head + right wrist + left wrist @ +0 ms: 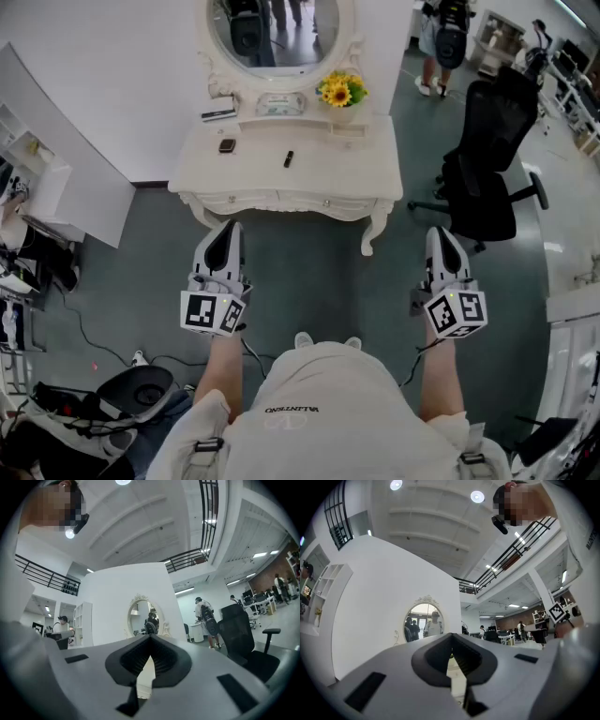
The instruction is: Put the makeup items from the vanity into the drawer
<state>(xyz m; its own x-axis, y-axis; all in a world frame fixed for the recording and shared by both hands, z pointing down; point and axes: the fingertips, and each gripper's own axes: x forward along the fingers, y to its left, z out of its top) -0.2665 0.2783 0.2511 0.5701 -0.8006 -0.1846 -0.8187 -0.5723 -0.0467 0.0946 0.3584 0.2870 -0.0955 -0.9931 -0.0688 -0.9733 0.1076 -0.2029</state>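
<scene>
The left claw [228, 234] and right claw [441, 239] are held shut and empty before the vanity table [347, 167], whose dark makeup tube [289, 158] is laid end-on, nearer the left.

Mirror [281, 33]: top cut off by the picture's edge.
Dark stick [289, 158] on worktop [347, 173]: too small to identify.
Square dark item [227, 145]: likewise.

Bright, even indoor light fills all three views, coming from round ceiling lamps [477, 496] and strip lights [258, 554] overhead. Shadows are soft and faint, and the white vanity [291, 169] looks slightly washed out. Both gripper views bend strongly towards their black circular edges (fisheye), where straight lines curve and detail smears.
</scene>
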